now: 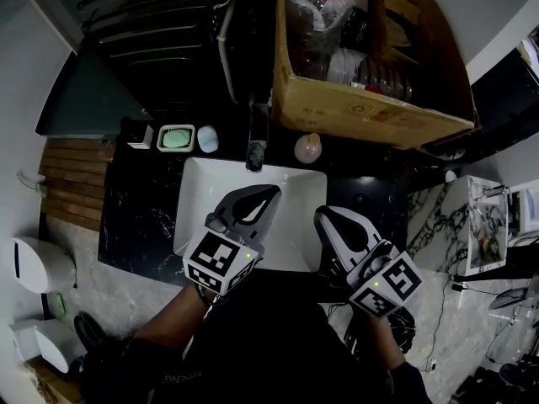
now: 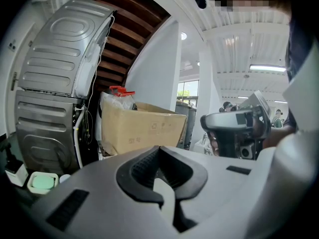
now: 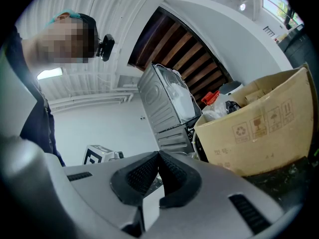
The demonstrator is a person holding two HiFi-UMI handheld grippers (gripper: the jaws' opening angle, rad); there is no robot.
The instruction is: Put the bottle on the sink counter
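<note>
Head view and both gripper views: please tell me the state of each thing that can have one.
left hand-held gripper: shut, nothing between its jaws.
right hand-held gripper: shut, nothing between its jaws.
cardboard box: open on top, filled with things.
sink: visible part of the basin bare.
soap dish: holds a green soap.

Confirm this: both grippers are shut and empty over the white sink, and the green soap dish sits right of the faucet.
Wrong on the side: the head view shows the green soap dish left of the faucet. The rest holds.
</note>
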